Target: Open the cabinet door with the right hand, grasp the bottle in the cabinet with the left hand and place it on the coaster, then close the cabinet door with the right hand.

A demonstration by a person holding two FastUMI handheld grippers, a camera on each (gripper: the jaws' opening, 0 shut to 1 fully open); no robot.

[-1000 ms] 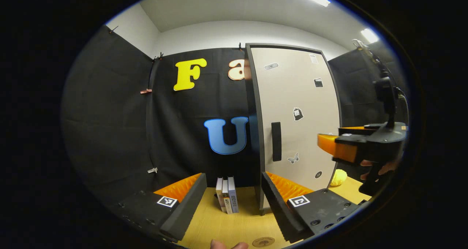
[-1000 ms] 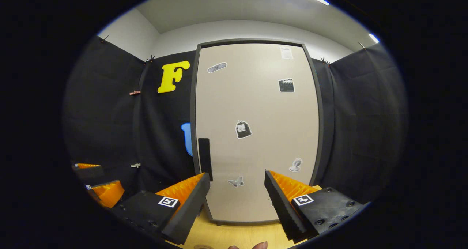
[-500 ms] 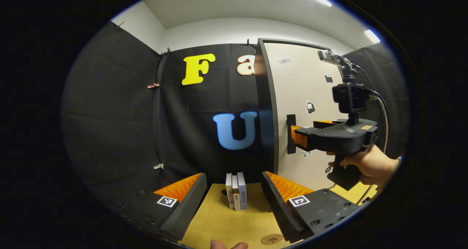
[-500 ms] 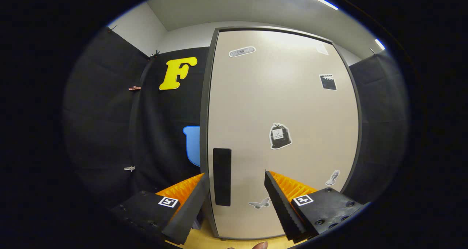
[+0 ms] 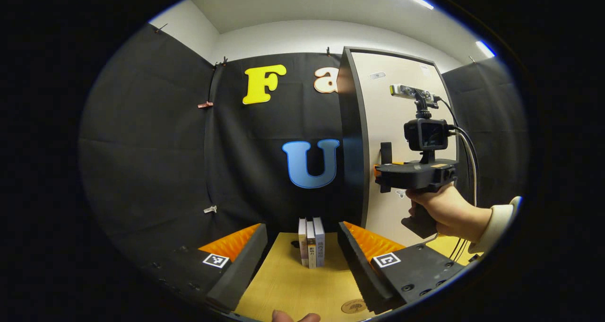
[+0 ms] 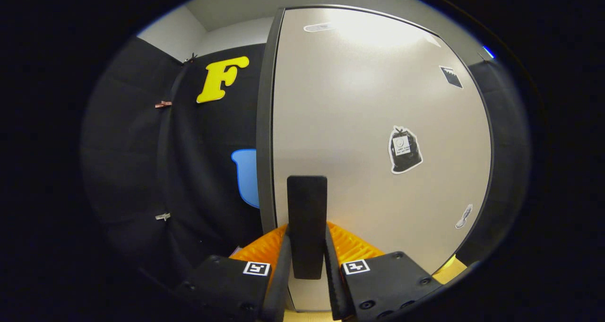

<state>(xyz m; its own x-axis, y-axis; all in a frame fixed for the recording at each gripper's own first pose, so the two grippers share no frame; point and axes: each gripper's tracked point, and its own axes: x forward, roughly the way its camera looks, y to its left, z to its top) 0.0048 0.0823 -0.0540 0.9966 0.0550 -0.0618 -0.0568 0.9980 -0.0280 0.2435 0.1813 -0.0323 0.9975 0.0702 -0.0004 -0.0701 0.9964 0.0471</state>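
1. Black and upright, the cabinet door's handle is sitting between the right gripper's jaws, which are pressing on it from both sides in the right gripper view.
2. Beige cabinet door is standing flush in its dark frame, carrying several small stickers, one of them a dark bag shape.
3. In the left gripper view, a hand with a pale sleeve is holding the right gripper level against the handle at the door's left edge.
4. The left gripper's jaws are standing wide apart with nothing between them, hovering over the wooden worktop.
5. Three books are standing upright on the worktop ahead of the left gripper, just left of the cabinet.
6. A round wooden coaster is lying on the worktop near the lower edge, beside the left gripper's right finger.
7. Whether the bottle is inside cannot be told, since the door is covering the interior.
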